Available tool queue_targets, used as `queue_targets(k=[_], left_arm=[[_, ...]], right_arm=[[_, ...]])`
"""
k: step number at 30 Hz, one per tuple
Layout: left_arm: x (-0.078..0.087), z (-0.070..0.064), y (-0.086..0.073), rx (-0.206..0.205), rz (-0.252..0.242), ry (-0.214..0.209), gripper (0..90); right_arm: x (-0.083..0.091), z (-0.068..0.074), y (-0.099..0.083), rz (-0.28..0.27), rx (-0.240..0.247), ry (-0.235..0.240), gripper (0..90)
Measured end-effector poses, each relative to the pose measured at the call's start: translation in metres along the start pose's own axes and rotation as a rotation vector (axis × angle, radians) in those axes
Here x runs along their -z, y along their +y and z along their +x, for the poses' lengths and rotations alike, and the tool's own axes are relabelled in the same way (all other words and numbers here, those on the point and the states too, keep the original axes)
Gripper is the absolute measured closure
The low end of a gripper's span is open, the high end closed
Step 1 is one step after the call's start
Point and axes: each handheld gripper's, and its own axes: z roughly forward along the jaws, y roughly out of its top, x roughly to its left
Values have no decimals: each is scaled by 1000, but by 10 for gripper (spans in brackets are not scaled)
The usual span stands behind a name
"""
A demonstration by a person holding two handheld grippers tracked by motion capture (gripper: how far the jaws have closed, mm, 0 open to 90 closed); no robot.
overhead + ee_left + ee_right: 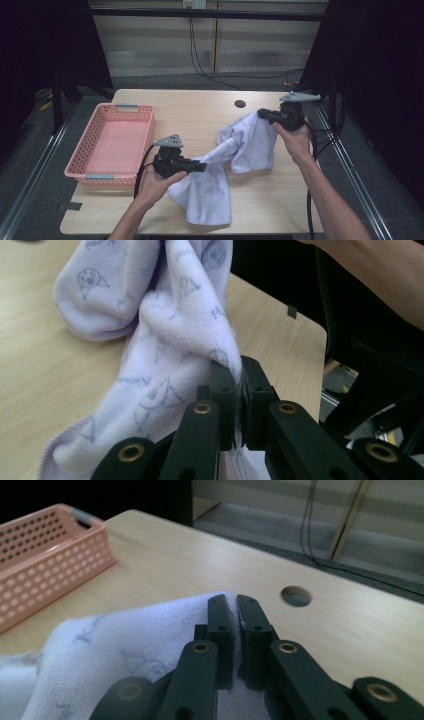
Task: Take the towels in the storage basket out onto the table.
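Towel (pixel 220 170), pale lilac with small printed animal figures, lies partly bunched on the near half of a light wooden table (pixel 200 110), with one end lifted toward the far right. Nearest the viewer, the left gripper (pixel 202 166) is held low over the table, its black jaws pinched tight on a fold of the cloth; the left gripper view shows the fabric (pixel 170 340) squeezed between them. The left forearm comes in from the bottom edge, hand wrapped around the gripper's body. Farther back and to the right, the right gripper (pixel 261 114) is raised higher, jaws clamped on another edge of the cloth (pixel 150 625), which hangs down from it. At the table's left side sits a pink perforated basket (pixel 90 145) with nothing inside. A round hole (pixel 240 104) sits near the table's far edge.
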Motion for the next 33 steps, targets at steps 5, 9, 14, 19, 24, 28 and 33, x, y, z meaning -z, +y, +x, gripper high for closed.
queue_targets(k=[5, 9, 14, 19, 24, 28, 33], left_arm=[[15, -7, 13, -25, -66, -21, 864], [13, -6, 17, -21, -62, 25, 735], [5, 20, -5, 64, -8, 88, 488], [16, 30, -22, 103, -20, 135, 479], [12, 33, -35, 117, 2, 154, 632], [6, 35, -37, 91, 8, 152, 829], [4, 38, -40, 107, -7, 161, 844]], right_arm=[[-1, -16, 32, -26, -1, -54, 869], [-11, -32, 64, -60, -24, -60, 787], [-38, -31, 24, 50, -30, -81, 499], [-35, -19, -16, 80, -37, -21, 479], [-26, 21, -53, 104, -6, 101, 481], [-20, 64, -81, 134, 40, 217, 535], [-24, 109, -108, 187, 87, 346, 602]])
